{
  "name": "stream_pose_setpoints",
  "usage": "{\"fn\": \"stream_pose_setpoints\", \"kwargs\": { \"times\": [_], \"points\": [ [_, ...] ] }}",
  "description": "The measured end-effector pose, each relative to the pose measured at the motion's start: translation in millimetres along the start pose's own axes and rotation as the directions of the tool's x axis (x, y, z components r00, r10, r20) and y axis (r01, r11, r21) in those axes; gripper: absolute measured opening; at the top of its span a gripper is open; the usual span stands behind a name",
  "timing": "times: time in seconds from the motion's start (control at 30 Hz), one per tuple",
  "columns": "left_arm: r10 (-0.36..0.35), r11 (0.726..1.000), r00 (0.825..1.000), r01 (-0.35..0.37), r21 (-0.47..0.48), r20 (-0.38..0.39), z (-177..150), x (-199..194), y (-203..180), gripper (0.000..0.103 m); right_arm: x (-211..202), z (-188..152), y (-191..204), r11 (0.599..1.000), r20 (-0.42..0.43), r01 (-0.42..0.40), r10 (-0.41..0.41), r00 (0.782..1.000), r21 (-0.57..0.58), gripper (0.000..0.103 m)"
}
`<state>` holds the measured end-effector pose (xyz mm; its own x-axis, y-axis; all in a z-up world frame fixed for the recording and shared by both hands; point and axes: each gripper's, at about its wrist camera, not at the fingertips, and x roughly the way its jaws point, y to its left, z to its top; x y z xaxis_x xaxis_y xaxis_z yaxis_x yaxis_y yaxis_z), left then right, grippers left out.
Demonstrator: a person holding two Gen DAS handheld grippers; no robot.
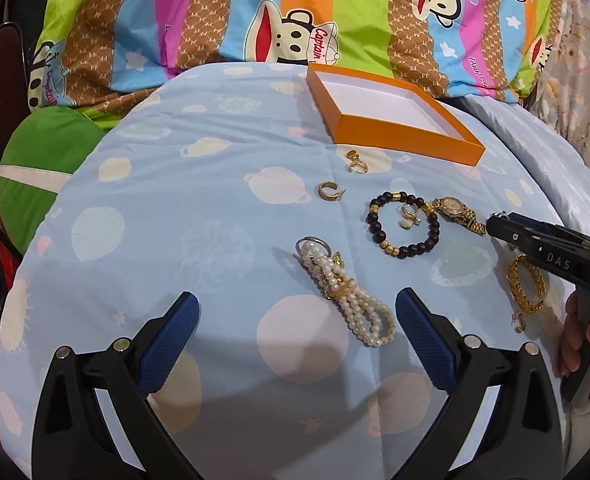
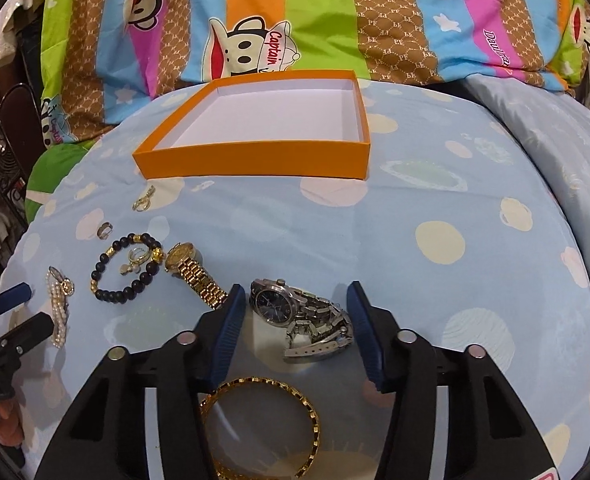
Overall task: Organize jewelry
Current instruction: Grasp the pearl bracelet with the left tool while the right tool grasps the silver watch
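An empty orange box [image 1: 405, 131] [image 2: 251, 160] with a white inside lies at the back of the blue cushion. My left gripper [image 1: 297, 312] is open, its fingers either side of a pearl bracelet [image 1: 345, 294]. My right gripper [image 2: 295, 304] is open around a silver watch [image 2: 303, 316]; it shows from the side in the left wrist view [image 1: 495, 224]. A gold watch [image 2: 195, 276] [image 1: 457, 214], a black bead bracelet [image 1: 405, 224] [image 2: 129, 268] and a gold bangle [image 2: 263, 424] [image 1: 527, 282] lie nearby.
Small gold earrings [image 1: 329, 191] [image 1: 357, 161] lie between the bracelets and the box, and one lies inside the bead bracelet [image 1: 409, 216]. A striped cartoon quilt [image 1: 295, 12] is piled behind. The left gripper shows at the left edge of the right wrist view [image 2: 15, 312].
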<state>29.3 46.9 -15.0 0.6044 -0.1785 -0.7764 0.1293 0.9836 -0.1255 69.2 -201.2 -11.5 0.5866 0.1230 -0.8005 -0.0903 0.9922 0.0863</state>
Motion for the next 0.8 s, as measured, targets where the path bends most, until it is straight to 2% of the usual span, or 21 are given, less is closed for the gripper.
{"fn": "stream_pose_setpoints", "kwargs": {
  "times": [0.03,0.07,0.1,0.13,0.27,0.37,0.4,0.47,0.57,0.63,0.7,0.73,0.8],
  "points": [
    [-0.004,1.000,1.000,0.004,-0.001,-0.004,0,1,0,0.097,-1,0,0,1.000,0.003,0.000,0.000,1.000,0.003,0.045],
    [-0.005,1.000,1.000,0.005,0.000,-0.006,0,1,-1,0.096,-2,-1,-1,1.000,0.004,0.002,-0.002,1.000,0.011,0.039],
    [-0.008,1.000,1.000,0.008,0.005,-0.009,1,2,-2,0.096,-3,-2,-2,1.000,0.003,0.004,-0.004,1.000,0.019,0.023],
    [-0.010,1.000,1.000,0.010,0.007,-0.010,1,2,-3,0.096,-3,-3,-3,0.999,0.004,-0.004,0.004,1.000,0.032,0.021],
    [-0.035,0.999,0.999,0.036,0.016,-0.031,4,6,-11,0.093,-8,-7,-8,0.996,0.015,-0.023,0.022,1.000,0.092,0.018],
    [-0.032,0.999,0.999,0.033,0.023,-0.036,8,11,-17,0.085,-11,-9,-8,0.992,0.023,-0.036,0.034,0.999,0.119,0.018],
    [-0.034,0.999,0.999,0.035,0.029,-0.036,9,12,-19,0.077,-13,-10,-8,0.991,0.026,-0.044,0.041,0.999,0.126,0.018],
    [-0.030,0.999,0.999,0.032,0.043,-0.032,10,13,-22,0.070,-15,-12,-7,0.990,0.032,-0.053,0.049,0.998,0.133,0.018],
    [-0.040,0.998,0.999,0.041,0.057,-0.027,10,13,-26,0.054,-20,-13,-6,0.988,0.050,-0.061,0.054,0.997,0.141,0.018],
    [-0.064,0.996,0.997,0.066,0.057,-0.030,10,12,-27,0.033,-26,-12,-6,0.987,0.066,-0.066,0.057,0.996,0.149,0.018],
    [-0.102,0.993,0.994,0.104,0.047,-0.042,11,11,-25,0.021,-33,-10,-6,0.985,0.085,-0.074,0.061,0.994,0.156,0.018],
    [-0.119,0.992,0.992,0.121,0.038,-0.047,11,11,-23,0.017,-36,-9,-6,0.985,0.094,-0.076,0.061,0.994,0.155,0.018],
    [-0.137,0.990,0.990,0.138,0.028,-0.043,11,8,-22,0.015,-43,-8,-4,0.985,0.110,-0.076,0.060,0.992,0.153,0.018]
  ]
}}
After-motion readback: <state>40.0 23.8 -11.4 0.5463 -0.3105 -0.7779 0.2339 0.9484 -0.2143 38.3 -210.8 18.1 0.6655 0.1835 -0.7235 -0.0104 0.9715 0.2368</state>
